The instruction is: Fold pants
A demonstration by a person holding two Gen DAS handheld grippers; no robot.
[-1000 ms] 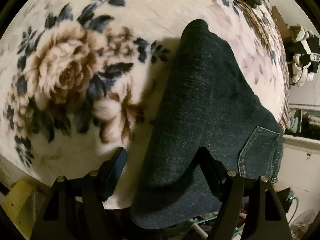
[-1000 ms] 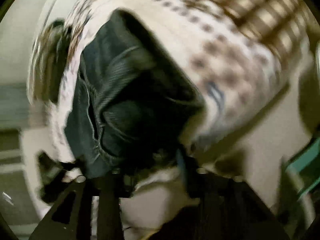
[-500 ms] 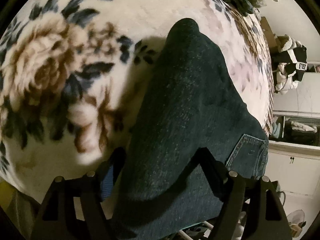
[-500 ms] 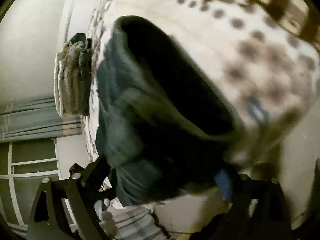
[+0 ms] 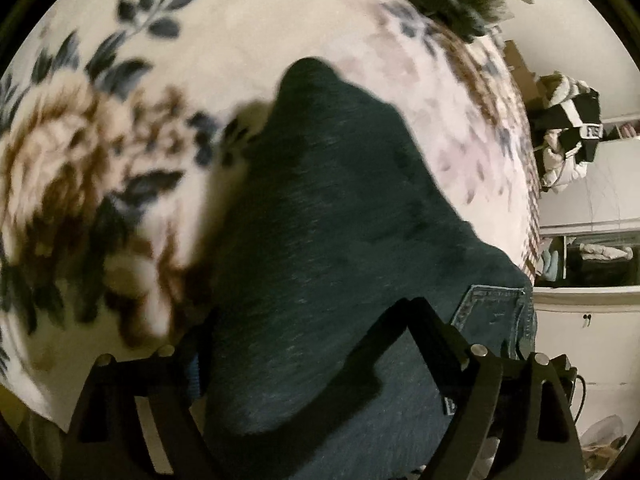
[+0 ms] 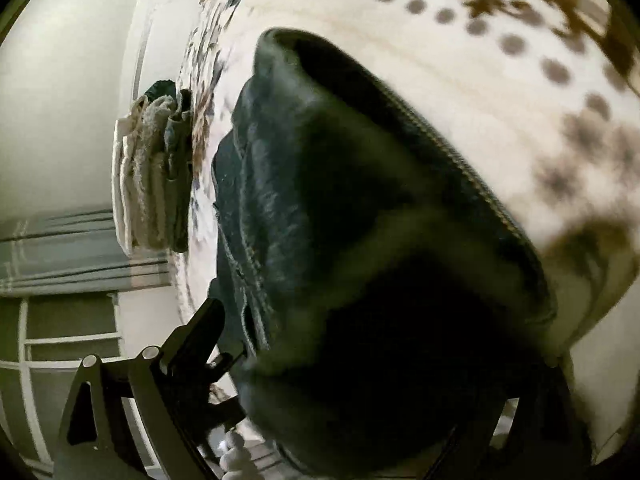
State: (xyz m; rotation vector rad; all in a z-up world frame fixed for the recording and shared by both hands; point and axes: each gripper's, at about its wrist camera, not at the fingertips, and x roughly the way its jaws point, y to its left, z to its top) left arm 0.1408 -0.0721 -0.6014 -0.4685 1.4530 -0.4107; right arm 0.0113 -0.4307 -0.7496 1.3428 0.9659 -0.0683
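Note:
Dark blue jeans [image 5: 344,248] lie folded on a cream floral blanket [image 5: 224,28], a back pocket [image 5: 494,312] showing at the lower right. My left gripper [image 5: 308,320] is open, its fingers on either side of the near end of the jeans. In the right wrist view the jeans [image 6: 360,208] fill the frame, with seams and the waistband side toward the left. My right gripper [image 6: 372,344] is open; its left finger [image 6: 200,332] shows beside the denim and the right finger is hidden behind the cloth.
A stack of folded towels and clothes [image 6: 152,176] sits at the blanket's far edge. A striped garment [image 5: 572,132] hangs near white cabinets [image 5: 580,320] at the right. A window with grey curtains [image 6: 60,260] is at the left.
Both grippers have moved forward over the jeans, so the denim now reaches between the fingers. The right wrist view has swung and steadied from a blurred view.

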